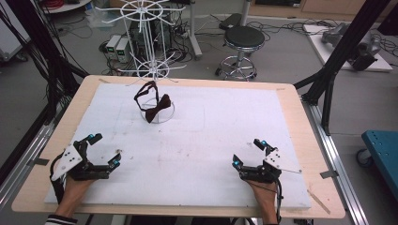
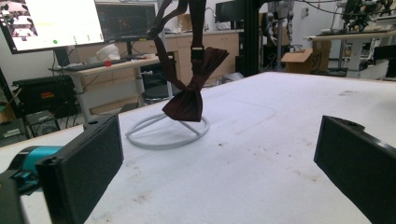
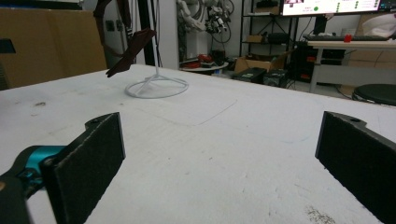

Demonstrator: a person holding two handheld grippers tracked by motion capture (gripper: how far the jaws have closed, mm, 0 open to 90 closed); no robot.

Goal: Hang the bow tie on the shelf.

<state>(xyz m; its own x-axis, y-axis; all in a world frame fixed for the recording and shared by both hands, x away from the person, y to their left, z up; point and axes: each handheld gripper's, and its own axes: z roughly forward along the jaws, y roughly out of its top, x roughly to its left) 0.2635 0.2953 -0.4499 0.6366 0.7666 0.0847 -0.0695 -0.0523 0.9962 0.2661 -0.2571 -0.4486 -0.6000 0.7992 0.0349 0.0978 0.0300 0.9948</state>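
My worktop (image 1: 291, 140) spreads white and bare around both hands. Ahead of my left gripper (image 1: 104, 151), well apart from it and slightly to its right, stands the white wire rack (image 1: 149, 37) on its ring base, and the dark red bow tie (image 1: 155, 107) hangs from it by its strap, the bow dangling just above the ring. My left gripper's jaws stand wide apart with nothing between them; my right gripper (image 1: 247, 152) rests low with its jaws apart too, also empty. To do this well, I judge I should approach the bow level and pinch its knot, not the strap. No containers here.
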